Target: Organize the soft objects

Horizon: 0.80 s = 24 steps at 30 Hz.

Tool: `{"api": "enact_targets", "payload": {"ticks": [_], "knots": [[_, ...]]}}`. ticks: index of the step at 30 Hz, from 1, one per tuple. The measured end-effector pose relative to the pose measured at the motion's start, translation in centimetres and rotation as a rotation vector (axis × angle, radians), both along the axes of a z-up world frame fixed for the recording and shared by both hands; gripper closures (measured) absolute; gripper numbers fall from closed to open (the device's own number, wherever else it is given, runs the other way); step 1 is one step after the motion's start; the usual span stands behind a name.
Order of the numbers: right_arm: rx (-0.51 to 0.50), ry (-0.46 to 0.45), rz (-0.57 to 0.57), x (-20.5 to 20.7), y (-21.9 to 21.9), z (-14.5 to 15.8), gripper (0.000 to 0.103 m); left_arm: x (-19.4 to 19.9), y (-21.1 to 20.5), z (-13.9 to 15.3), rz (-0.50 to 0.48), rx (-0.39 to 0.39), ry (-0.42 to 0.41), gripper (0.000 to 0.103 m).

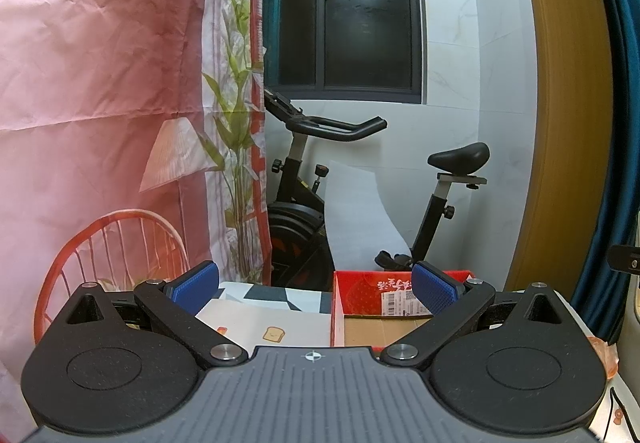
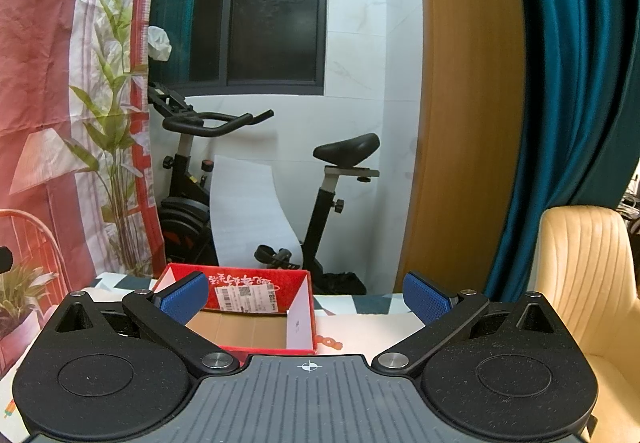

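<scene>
both tongs, left gripper [image 1: 316, 285] & right gripper [image 2: 306, 295], are gaping wide w/ nothing held, hovering over the open red cardboard box [image 2: 256, 317], prob the drop spot; no soft objects showing.

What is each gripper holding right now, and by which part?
Nothing. The left gripper and the right gripper are both open, with only the red box and table visible between their fingers.

Bright, sharp, fisheye-bent edges
</scene>
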State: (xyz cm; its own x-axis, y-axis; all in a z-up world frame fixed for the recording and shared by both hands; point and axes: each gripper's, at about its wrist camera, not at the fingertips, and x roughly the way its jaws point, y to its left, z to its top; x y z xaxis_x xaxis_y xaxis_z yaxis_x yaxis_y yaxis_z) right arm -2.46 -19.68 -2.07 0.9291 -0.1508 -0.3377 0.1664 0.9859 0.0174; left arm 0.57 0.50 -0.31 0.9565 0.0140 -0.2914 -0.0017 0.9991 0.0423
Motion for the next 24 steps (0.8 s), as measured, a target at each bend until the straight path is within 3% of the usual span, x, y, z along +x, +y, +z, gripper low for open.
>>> {"api": "enact_targets", "payload": {"ticks": [17,24], "knots": [[0.018,0.001,0.017,0.0,0.4,-0.3,0.0,0.2,0.1,-0.2,0.004,-0.001,0.011,0.0],[0.074,0.012,0.04,1.4,-0.5,-1.6,0.0,1.2,0.3,-1.1,0.012,-0.002,0.044,0.0]]}}
